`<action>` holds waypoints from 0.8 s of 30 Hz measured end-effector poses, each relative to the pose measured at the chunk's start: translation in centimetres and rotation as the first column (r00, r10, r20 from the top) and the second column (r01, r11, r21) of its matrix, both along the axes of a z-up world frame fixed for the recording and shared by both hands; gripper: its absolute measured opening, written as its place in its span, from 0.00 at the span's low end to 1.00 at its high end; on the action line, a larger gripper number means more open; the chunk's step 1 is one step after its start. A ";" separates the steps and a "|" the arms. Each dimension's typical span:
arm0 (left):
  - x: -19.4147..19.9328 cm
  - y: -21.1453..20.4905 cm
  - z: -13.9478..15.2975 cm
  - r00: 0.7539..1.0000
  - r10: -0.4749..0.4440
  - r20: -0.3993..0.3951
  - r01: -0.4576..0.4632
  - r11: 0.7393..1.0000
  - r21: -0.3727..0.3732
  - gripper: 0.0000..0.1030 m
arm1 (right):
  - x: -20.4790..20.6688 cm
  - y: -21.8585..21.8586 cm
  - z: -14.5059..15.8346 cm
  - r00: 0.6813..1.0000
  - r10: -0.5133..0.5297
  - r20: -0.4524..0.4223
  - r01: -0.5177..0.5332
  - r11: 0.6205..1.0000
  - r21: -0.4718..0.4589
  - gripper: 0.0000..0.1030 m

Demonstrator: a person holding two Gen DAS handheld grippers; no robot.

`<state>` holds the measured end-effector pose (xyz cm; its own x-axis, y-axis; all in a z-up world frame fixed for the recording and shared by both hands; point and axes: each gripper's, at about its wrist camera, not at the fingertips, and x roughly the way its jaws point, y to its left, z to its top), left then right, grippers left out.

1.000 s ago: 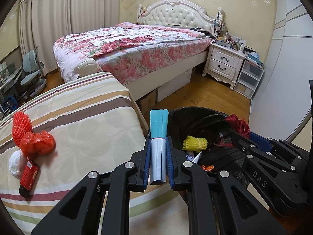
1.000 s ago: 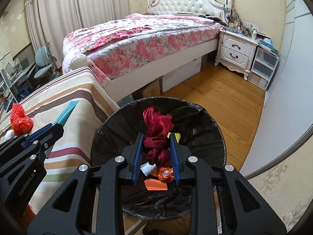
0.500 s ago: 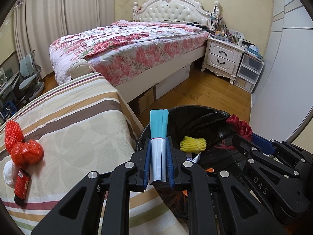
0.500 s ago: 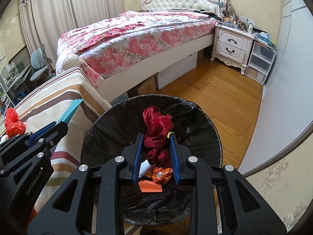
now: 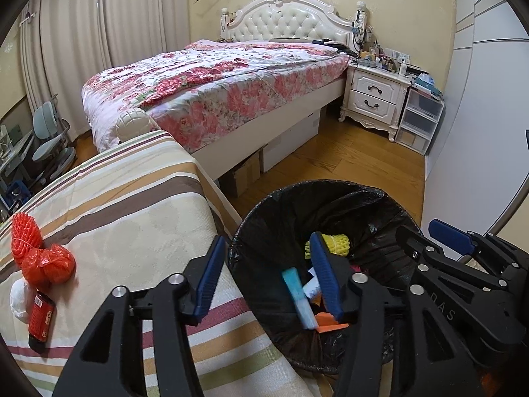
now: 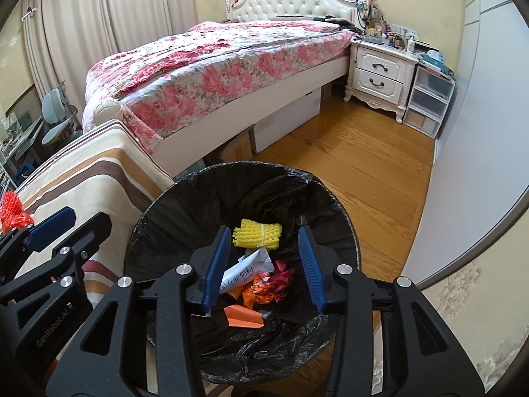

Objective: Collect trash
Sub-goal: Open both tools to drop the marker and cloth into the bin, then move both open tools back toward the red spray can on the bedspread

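Note:
A black-lined trash bin (image 5: 393, 205) (image 6: 330, 198) stands on the floor beside the striped bed. My left gripper (image 5: 266, 276) is open over the bin's left rim; a teal and white tube (image 5: 299, 297) lies in the bin below it. My right gripper (image 6: 263, 264) is open and empty above the bin; it also shows in the left wrist view (image 5: 433, 241). In the bin lie a dark red cloth (image 6: 282, 278), yellow foam net (image 6: 258, 235), white wrapper (image 6: 246, 269) and orange scraps (image 6: 244, 319). Red foam nets (image 5: 43, 258), a red bottle (image 5: 41, 319) and a white wad (image 5: 18, 301) lie on the striped bed (image 5: 132, 218).
A floral bed (image 5: 231, 79) stands behind, with cardboard boxes (image 5: 244, 173) under it. A white nightstand (image 5: 375, 96) and plastic drawers (image 5: 418, 119) stand at the far right by a white wall. Wooden floor (image 6: 363, 165) lies beyond the bin.
My left gripper opened and the teal tube dropped into the bin. My right gripper opened and the dark red cloth fell into the bin.

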<state>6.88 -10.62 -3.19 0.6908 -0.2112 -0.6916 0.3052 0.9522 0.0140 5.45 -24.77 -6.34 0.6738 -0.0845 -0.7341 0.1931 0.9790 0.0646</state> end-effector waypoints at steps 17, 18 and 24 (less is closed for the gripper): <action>-2.2 8.1 2.3 0.988 0.155 0.025 -0.155 0.988 -0.029 0.70 | -0.8 4.6 1.2 0.997 0.081 0.011 -0.081 0.996 0.031 0.61; -2.5 8.8 2.4 0.985 0.171 0.027 -0.170 0.985 -0.027 0.70 | -0.9 5.4 1.3 0.995 0.096 0.012 -0.097 0.995 0.031 0.61; -4.6 14.2 2.5 0.963 0.267 0.033 -0.266 0.964 -0.027 0.71 | -1.2 10.6 1.9 0.979 0.202 0.012 -0.202 0.978 0.046 0.62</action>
